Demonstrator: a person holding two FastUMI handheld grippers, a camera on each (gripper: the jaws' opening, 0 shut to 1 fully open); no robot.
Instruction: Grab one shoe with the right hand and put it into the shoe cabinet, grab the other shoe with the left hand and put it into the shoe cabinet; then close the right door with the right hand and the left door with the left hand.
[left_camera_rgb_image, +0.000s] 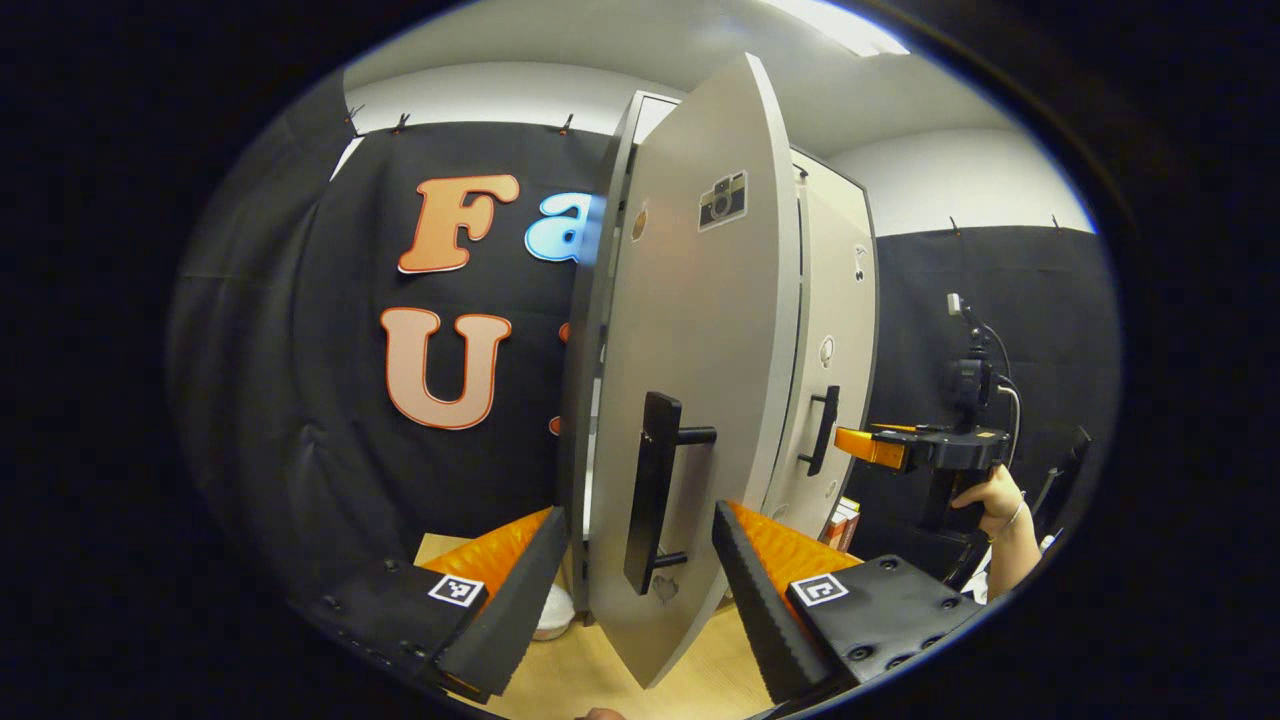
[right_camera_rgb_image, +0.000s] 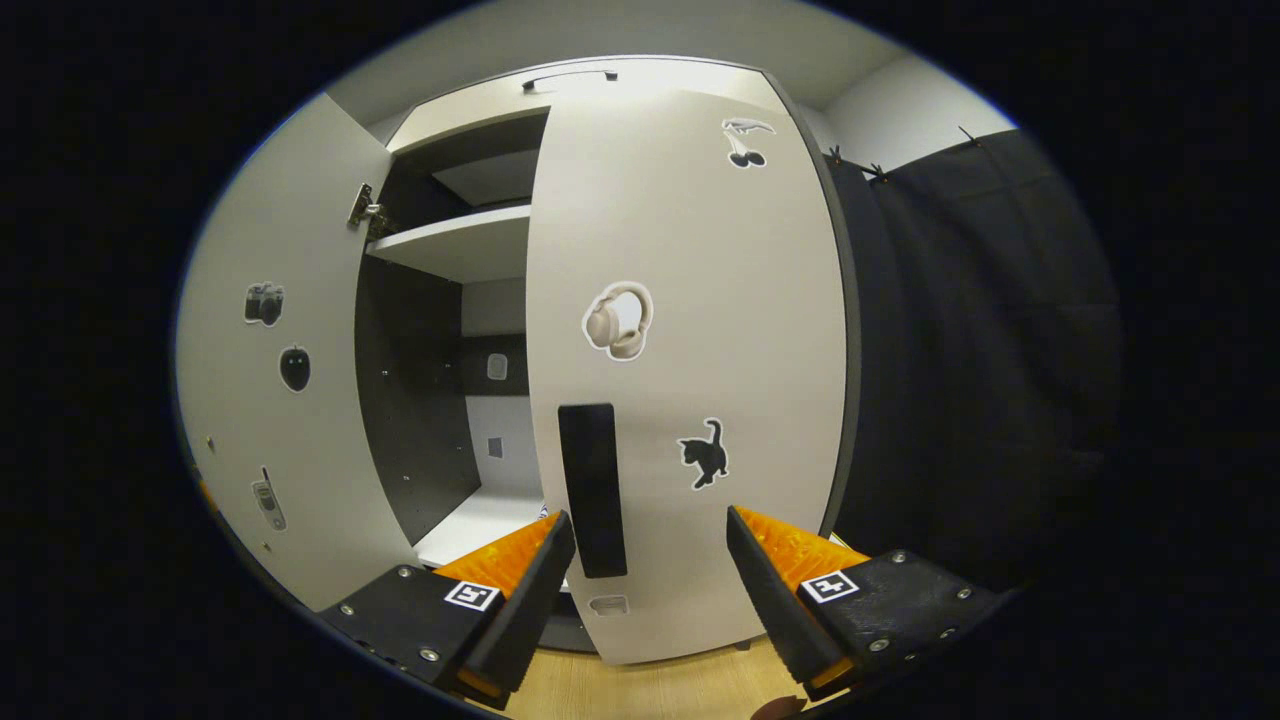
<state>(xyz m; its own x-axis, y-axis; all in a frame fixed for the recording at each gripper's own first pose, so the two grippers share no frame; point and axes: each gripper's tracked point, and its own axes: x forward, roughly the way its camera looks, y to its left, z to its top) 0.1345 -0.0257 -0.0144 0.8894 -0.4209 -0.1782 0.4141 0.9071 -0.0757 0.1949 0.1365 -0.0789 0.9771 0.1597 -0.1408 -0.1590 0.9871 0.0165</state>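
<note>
— Left gripper (left_camera_rgb_image: 632, 570)? Jaws apart, straddling the left door (left_camera_rgb_image: 700, 400) handle (left_camera_rgb_image: 650, 490); door ajar.
— Right gripper (right_camera_rgb_image: 650, 575)? Jaws apart before the right door (right_camera_rgb_image: 690, 380), nearly closed. White shoe (left_camera_rgb_image: 552, 612) glimpsed inside the cabinet (right_camera_rgb_image: 470, 245).

Left tool (left_camera_rgb_image: 640, 575) and right tool (right_camera_rgb_image: 648, 580) share one build: black screwed bodies, each finger base bearing a square white coded marker; a hand (left_camera_rgb_image: 990, 497) wears a thin bracelet; a cable loops above.
</note>
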